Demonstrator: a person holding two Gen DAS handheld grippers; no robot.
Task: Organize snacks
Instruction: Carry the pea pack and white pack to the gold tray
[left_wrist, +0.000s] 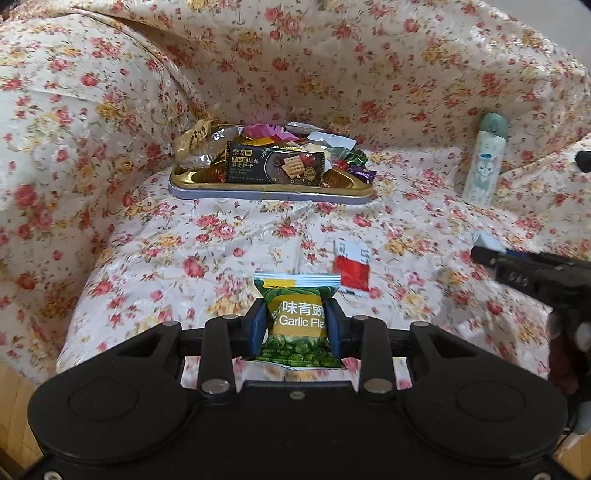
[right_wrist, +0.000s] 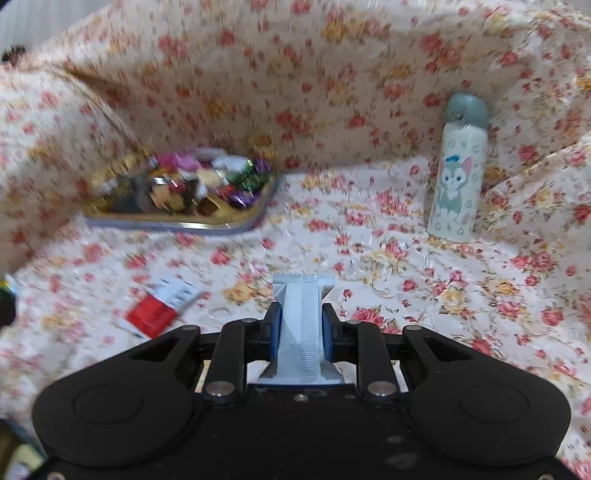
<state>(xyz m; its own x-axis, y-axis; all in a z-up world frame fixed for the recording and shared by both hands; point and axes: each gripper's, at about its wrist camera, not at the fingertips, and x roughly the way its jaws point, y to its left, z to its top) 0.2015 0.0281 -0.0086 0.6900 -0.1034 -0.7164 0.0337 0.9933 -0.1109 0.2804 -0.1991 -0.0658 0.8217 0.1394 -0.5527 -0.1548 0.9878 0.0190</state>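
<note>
My left gripper (left_wrist: 296, 325) is shut on a green and yellow garlic-flavour pea packet (left_wrist: 297, 317), held clear of the floral cloth. My right gripper (right_wrist: 300, 325) is shut on a silver-white snack packet (right_wrist: 301, 332), its seam side facing up; this gripper also shows at the right edge of the left wrist view (left_wrist: 491, 254). A gold tray (left_wrist: 269, 188) heaped with several wrapped snacks sits at the back; it appears blurred in the right wrist view (right_wrist: 177, 221). A red and white packet (left_wrist: 352, 271) lies loose on the cloth between the grippers and the tray, also seen as the red packet (right_wrist: 159, 310).
A pale bottle with a cartoon cat and a grey cap (right_wrist: 456, 177) stands at the back right, also visible as the bottle (left_wrist: 482, 162). Floral cloth (left_wrist: 184, 251) covers the seat, back and sides. Wooden floor (left_wrist: 14, 398) shows at lower left.
</note>
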